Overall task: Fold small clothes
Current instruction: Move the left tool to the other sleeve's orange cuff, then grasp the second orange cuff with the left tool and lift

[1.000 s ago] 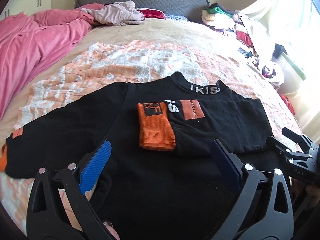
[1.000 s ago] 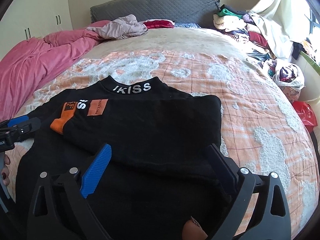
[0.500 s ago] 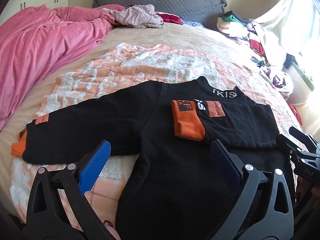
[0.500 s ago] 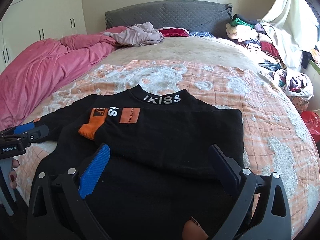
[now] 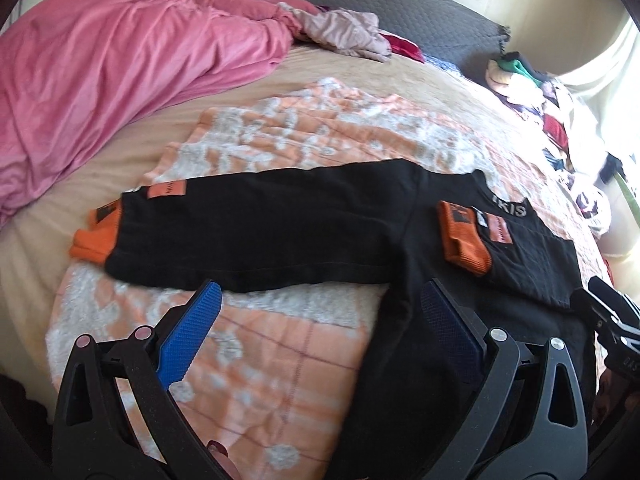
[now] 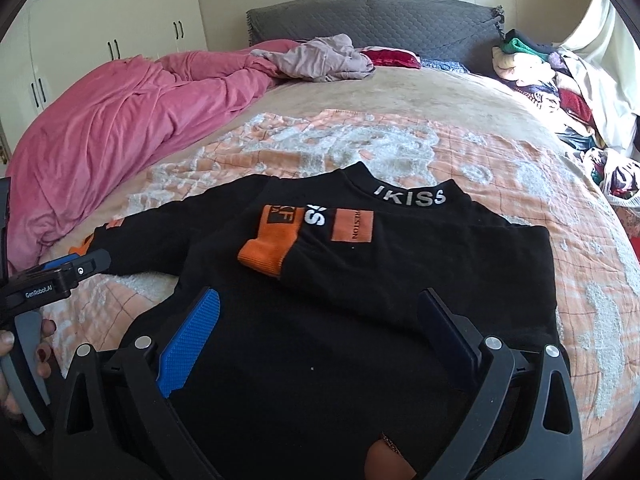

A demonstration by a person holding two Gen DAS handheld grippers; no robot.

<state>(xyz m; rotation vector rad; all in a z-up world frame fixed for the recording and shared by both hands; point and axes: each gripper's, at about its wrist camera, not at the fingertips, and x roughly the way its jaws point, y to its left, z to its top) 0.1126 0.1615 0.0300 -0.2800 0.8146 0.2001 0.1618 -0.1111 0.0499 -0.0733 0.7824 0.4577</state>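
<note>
On quilted bedspread (image 6: 500, 168), soft black sweatshirt (image 6: 320, 340) half-folded.

Both views are wrist fisheyes looking forward along hand-held gripper fingers, low over the bed's (image 5: 352, 92) near edge, toward the headboard (image 6: 372, 16) at 12 o'clock. Left view sits further left, angled toward 1 o'clock; right hand-held gripper (image 5: 608, 320) shows at 3 o'clock. Right view faces straight; left hand-held gripper (image 6: 60, 276) at 9 o'clock. Shared: the shirt (image 6: 320, 340), pink duvet (image 5: 112, 64), headboard.
</note>
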